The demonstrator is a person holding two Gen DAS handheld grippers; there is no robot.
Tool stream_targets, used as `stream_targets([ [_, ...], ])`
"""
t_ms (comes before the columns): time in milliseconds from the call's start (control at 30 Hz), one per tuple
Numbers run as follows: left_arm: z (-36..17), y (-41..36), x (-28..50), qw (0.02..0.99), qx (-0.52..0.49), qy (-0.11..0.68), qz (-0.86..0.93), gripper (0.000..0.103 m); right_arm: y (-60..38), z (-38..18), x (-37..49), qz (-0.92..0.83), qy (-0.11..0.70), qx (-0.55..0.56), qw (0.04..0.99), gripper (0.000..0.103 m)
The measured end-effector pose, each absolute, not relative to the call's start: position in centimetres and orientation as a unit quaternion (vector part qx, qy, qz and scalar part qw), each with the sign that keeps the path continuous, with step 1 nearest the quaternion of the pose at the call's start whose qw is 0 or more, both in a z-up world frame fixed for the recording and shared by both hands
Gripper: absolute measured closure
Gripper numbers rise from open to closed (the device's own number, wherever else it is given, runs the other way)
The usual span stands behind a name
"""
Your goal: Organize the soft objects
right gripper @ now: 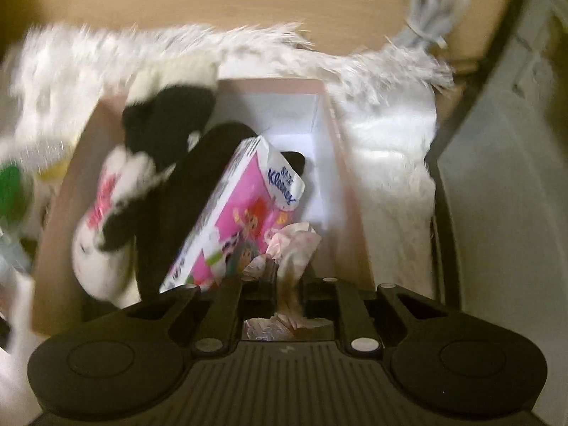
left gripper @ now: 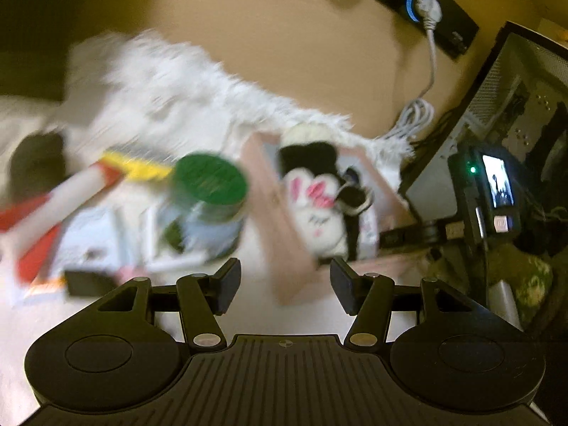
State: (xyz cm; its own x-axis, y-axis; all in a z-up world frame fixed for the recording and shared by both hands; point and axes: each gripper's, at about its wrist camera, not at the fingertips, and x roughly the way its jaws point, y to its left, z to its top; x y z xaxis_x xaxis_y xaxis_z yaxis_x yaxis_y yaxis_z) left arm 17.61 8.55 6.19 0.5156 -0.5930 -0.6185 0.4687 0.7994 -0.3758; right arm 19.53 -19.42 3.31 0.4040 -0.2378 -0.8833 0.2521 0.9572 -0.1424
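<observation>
Your right gripper [right gripper: 289,277] is closed on a crumpled pink-and-white tissue [right gripper: 294,245], held just above the near end of the pink box [right gripper: 349,191]. Inside the box, a pink Kleenex pack [right gripper: 245,209] leans tilted against a black-and-white bunny plush [right gripper: 117,213], which fills the box's left side. Your left gripper [left gripper: 285,284] hovers with jaws open and empty, near the box's front corner. Left of the box stands a green-lidded jar [left gripper: 209,184]. The box rests on a white fluffy rug [left gripper: 170,92].
</observation>
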Motion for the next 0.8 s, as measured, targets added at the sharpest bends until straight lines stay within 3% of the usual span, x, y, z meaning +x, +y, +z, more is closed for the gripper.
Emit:
stream_targets([
  [67, 5.7, 10.4, 16.9, 0.868, -0.082, 0.392, -0.294, 0.043, -18.6, 3.0, 19.5, -0.152, 0.527, -0.020, 0.836, 0.088],
  [100, 5.5, 11.3, 16.6, 0.870, -0.081, 0.394, -0.285, 0.043, -18.5, 3.2, 19.4, -0.152, 0.528, -0.021, 0.835, 0.081],
  [333, 4.3, 18.2, 15.2, 0.895, -0.037, 0.397, -0.202, 0.043, -17.6, 8.1, 16.8, -0.143, 0.457, -0.003, 0.878, 0.011],
  [633, 4.6, 23.0, 15.9, 0.906, -0.058, 0.379, -0.179, 0.043, -10.1, 12.1, 14.1, -0.094, 0.360, -0.024, 0.928, 0.008],
  [800, 8.1, 21.6, 18.8, 0.921, -0.024, 0.327, -0.209, 0.043, -4.7, 10.5, 13.3, -0.018, 0.377, -0.040, 0.925, 0.008],
])
